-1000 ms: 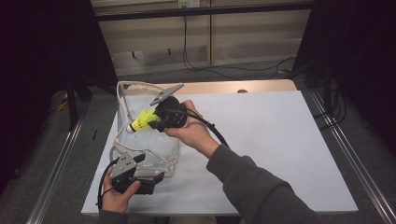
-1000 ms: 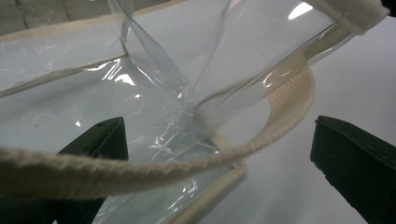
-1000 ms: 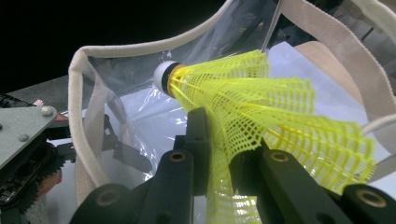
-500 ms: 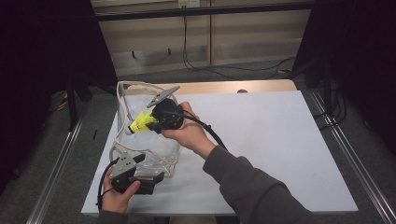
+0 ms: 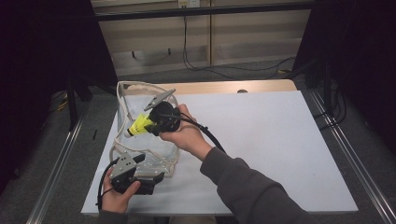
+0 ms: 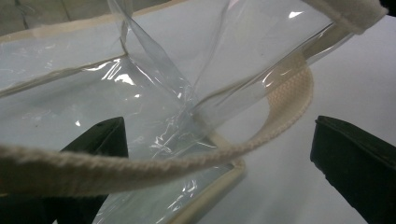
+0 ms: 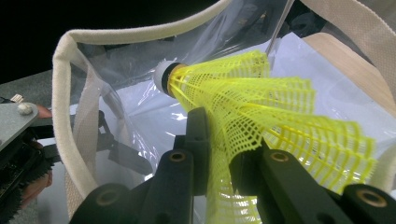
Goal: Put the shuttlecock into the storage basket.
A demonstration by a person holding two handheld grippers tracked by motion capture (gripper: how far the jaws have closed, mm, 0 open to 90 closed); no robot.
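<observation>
Left gripper (image 5: 140, 179) sits at the near left of the counter (image 5: 280, 140), held in the left hand (image 5: 116, 198), just at the near edge of the clear bag (image 5: 140, 144). High view doesn't settle the state of its fingers. Left gripper view does: fingers (image 6: 100, 140) stand wide apart, the bag's clear wall and its cream strap (image 6: 285, 100) lie between them, pads not pressing on either. One finger is seen through the plastic, the other (image 6: 355, 158) is out over bare white counter. This view also gives the folded seam and the cream edging of the bag close up, which the high view only shows as a crumpled outline.

Bag stands upright on the left part of the counter, mouth open upward, cream rim (image 5: 135, 85) at the far side.

Right gripper (image 5: 156, 120), in the right hand (image 5: 187, 135), is over the bag's mouth, pointing left and a bit down. Its fingers are clamped on the yellow shuttlecock (image 5: 139, 125). High view shows just a yellow blob at the gripper tip, inside the bag's outline near the top. Right gripper view shows the grip properly: fingers (image 7: 198, 135) pinch the yellow mesh skirt (image 7: 261, 112), white cork tip (image 7: 163, 74) pointing away into the bag, bag rim (image 7: 70, 93) looping round it. The same view catches the left gripper's grey plate (image 7: 14, 121) at its left edge, seen past the bag wall.

Right half of the counter is plain white sheet; wood edge (image 5: 224, 86) at the far side.
</observation>
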